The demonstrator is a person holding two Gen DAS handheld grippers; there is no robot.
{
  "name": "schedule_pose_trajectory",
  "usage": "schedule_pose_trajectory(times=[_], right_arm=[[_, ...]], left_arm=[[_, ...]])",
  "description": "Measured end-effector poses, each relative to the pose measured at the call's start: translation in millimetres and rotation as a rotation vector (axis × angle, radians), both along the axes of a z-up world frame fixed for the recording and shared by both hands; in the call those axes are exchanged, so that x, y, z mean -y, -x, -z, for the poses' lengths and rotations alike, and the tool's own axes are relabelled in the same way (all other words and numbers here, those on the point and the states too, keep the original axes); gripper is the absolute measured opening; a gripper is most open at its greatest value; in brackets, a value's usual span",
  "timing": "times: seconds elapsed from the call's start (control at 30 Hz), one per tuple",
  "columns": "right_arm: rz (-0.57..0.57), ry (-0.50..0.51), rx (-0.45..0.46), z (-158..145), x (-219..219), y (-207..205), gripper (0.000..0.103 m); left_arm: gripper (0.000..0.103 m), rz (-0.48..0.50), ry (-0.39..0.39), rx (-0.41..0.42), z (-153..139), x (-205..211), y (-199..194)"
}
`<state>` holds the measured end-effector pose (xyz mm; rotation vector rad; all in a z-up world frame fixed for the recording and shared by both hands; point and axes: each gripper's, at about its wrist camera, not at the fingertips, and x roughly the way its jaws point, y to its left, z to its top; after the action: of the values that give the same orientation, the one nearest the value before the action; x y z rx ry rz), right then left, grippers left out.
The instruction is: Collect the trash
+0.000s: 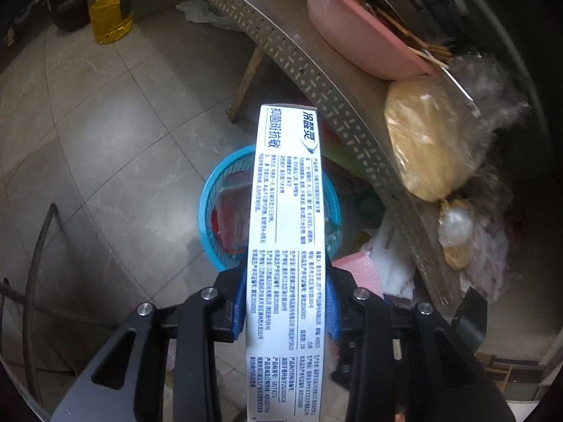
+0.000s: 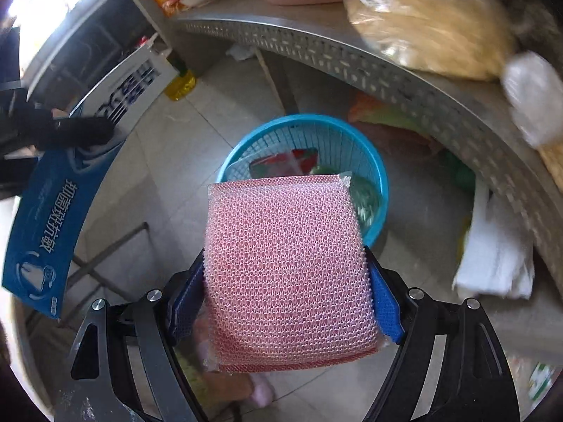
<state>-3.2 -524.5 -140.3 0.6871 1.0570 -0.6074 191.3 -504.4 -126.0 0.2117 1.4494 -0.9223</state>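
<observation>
Item one: a long toothpaste box (image 1: 286, 253), white printed face up in the left wrist view, blue face in the right wrist view. It is pinched across its width between the blue pads (image 1: 237, 311) of the left gripper (image 1: 285, 302), its free end reaching out over the basket (image 1: 207, 211). The jaws are closed on it part-way; it is carried, not dropped.

Item two: a pink mesh sponge (image 2: 286, 270) in clear wrap. It sits between the pads (image 2: 385, 306) of the right gripper (image 2: 285, 302), which stand wide and bear on both its edges. Held, in my judgement, though the grip looks light on so soft a thing.

Receptacle: the blue slatted basket stands on the tiled floor (image 1: 105, 147) below the edge of a perforated metal shelf (image 1: 316, 81). It already holds some wrappers, red and green; the count cannot be told. Both items hang above or just short of its rim.

Progress: some trash is in, two pieces are in hand and not yet released. Left to do: bring each over the opening and let go. The box is long and may catch the rim or tip out if it goes in flat.

Surroundings: the shelf carries a pink basin (image 1: 355, 31), skewers and bagged goods. White paper (image 2: 492, 256) and coloured scraps lie on the floor beside the basket, possibly further trash. An oil bottle (image 1: 109, 10) stands well apart.
</observation>
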Motion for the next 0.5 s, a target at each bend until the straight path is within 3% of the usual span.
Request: schedule_pose_trajectory(times=[0.1,0.23,0.5], right_arm=[[-0.049,0.032,-0.026,18,9,-19,0.081],[-0.064,0.050,-0.077,34,13,-21,0.081],[-0.027,0.055,-0.021,21,17,8,0.083]], left_arm=[[0.060,-0.016,0.009,-0.006,7,12,-6],[0.061,-0.051,0.038,-0.034,5,3,-9],[0.063,-0.100,0.132,0.027,-40,-50,-17]])
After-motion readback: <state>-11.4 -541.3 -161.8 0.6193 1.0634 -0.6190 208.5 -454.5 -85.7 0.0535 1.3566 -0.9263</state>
